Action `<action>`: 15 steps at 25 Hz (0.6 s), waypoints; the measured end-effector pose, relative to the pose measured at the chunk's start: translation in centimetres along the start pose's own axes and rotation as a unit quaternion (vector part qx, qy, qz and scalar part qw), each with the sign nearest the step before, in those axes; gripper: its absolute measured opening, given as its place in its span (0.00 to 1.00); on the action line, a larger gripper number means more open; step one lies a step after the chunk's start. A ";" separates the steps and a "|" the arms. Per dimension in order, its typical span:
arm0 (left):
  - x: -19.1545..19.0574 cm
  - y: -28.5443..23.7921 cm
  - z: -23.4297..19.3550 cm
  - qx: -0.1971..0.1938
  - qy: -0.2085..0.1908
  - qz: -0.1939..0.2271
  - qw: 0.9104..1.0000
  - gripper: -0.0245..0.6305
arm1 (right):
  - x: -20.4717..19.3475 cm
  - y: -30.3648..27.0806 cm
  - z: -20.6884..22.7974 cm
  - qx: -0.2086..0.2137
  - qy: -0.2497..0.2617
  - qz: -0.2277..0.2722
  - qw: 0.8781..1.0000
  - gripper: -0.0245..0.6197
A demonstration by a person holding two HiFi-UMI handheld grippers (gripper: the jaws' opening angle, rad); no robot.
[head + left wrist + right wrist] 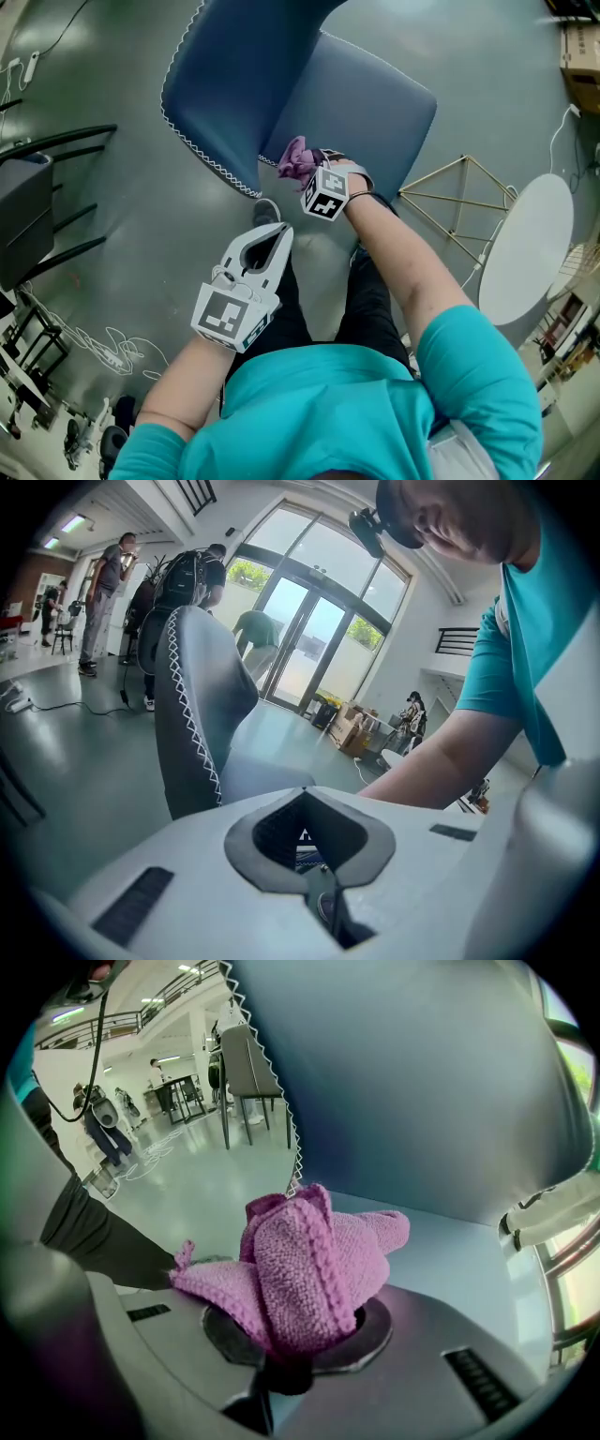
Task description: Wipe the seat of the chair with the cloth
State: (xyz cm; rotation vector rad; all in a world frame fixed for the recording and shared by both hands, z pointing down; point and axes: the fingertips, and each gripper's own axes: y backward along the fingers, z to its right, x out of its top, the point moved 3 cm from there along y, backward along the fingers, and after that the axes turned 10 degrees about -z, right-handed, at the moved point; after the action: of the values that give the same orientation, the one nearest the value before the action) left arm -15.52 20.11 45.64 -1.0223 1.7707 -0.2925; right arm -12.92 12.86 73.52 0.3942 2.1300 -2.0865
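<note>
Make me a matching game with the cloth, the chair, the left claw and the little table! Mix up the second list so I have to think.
Column one:
1. cloth
2. chair
3. left claw
4. table

Column two:
A. white and round
B. blue
C. shut, with nothing in it
D. purple, pinched in the right claw

Right pairs: 1-D, 2-B, 3-C, 4-A.
</note>
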 end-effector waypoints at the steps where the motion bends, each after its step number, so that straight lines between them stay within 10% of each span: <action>1: -0.1 -0.1 0.1 -0.002 -0.003 -0.002 1.000 0.04 | -0.2 0.0 -0.1 0.001 -0.003 0.000 1.000 0.13; 15: 0.1 -1.9 2.6 -0.011 -0.009 -0.010 1.000 0.04 | -3.6 0.9 -0.9 0.006 -0.023 -0.008 1.000 0.13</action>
State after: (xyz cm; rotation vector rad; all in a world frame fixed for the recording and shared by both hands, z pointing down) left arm -12.33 19.50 45.59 -1.0550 1.7515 -0.2759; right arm -9.11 13.44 73.70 0.3277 2.1033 -2.0968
